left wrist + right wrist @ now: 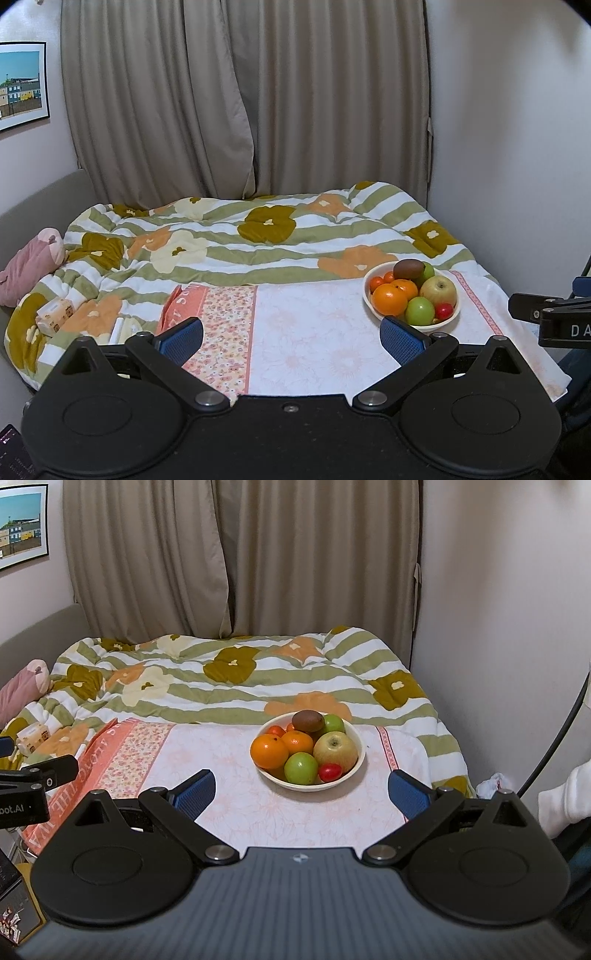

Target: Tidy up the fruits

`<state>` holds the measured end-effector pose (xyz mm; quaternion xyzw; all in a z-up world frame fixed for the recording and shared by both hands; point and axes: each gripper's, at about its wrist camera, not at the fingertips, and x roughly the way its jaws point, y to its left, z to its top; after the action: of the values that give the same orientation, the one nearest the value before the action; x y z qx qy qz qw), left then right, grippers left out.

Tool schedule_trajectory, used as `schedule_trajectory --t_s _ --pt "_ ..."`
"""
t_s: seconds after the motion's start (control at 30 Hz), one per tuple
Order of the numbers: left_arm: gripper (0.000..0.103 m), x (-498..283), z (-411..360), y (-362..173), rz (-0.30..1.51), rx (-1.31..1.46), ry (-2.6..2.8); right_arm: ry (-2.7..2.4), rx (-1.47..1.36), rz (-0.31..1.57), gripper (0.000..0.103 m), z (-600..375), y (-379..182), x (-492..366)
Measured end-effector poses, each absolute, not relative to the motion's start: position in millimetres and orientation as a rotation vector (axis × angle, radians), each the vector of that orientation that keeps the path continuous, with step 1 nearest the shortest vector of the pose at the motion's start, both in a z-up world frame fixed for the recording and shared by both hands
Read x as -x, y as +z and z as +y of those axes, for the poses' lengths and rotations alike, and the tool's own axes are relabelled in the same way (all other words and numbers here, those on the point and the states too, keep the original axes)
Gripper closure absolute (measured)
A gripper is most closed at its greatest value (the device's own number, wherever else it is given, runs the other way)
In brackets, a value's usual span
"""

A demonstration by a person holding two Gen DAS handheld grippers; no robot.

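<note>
Fruit location: heaped in the bowl (354, 771) on the pink cloth (229, 760).
Bearing: dead ahead of the right gripper (301, 794); ahead-right of the left gripper (291, 334).
Jaws: both spread, empty.
Nearer: right, by judgement.

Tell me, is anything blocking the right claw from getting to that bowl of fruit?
Nothing visible. Only bare pink cloth lies between the open right claw and the bowl, which sits straight ahead.
</note>
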<state>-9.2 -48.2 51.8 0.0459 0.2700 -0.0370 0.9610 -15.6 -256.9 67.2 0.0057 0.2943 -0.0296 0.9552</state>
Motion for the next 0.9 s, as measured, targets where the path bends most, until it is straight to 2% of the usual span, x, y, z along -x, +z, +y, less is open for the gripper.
schedule_trajectory --t_s 0.9 --pt "0.0 14.6 -44.0 50.3 0.512 -0.086 -0.069 -0.06 -0.025 0.596 0.0 -250.0 59.4 11.4"
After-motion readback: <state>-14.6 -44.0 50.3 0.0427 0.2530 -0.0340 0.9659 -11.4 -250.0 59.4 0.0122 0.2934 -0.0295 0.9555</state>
